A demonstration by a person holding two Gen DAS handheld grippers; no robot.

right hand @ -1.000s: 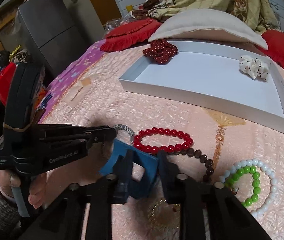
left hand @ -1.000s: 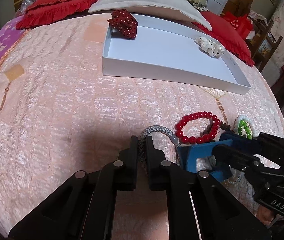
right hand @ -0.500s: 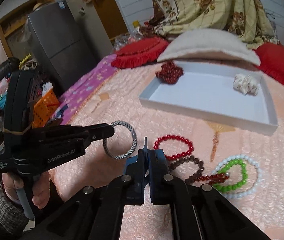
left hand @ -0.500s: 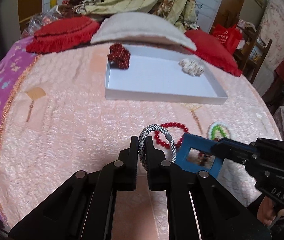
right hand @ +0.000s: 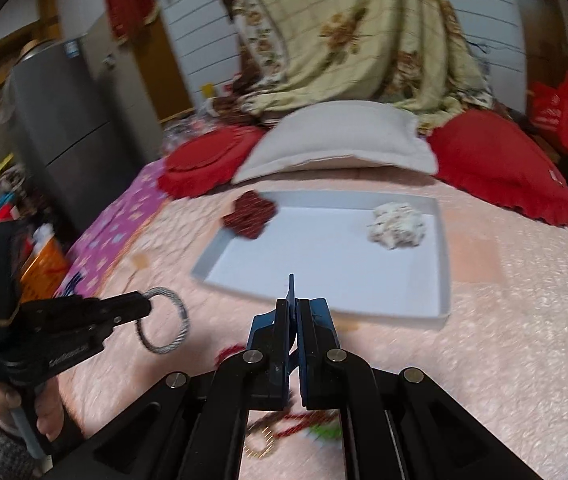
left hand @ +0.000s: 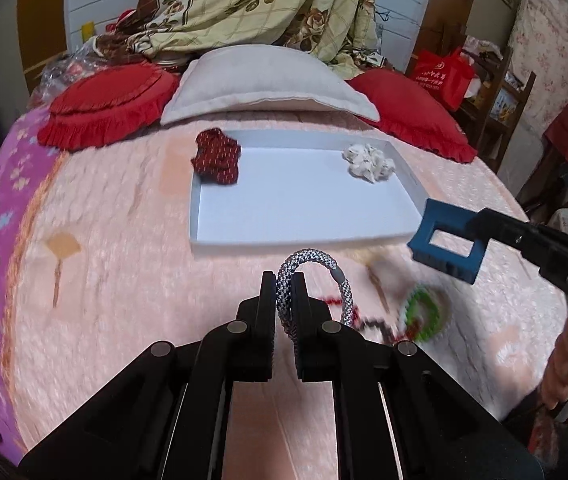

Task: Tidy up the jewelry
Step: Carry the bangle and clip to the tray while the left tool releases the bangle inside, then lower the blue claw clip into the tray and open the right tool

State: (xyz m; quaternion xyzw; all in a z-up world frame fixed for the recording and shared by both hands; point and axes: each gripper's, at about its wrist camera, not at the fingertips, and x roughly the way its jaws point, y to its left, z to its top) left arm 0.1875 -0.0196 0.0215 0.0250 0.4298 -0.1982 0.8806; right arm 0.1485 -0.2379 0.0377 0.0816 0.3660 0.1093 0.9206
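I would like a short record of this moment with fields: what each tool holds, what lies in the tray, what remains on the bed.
left tool: shut on grey braided bracelet, lifted off the bed
right tool: shut on blue hair clip, lifted
white tray: dark red scrunchie far left corner, white scrunchie far right corner
pink bedspread: blurred bead bracelets

Pink quilted bed with white tray, pillows, blurred bead bracelets.

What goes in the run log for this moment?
left claw: shut on grey bracelet | right claw: shut on blue clip | tray: two scrunchies
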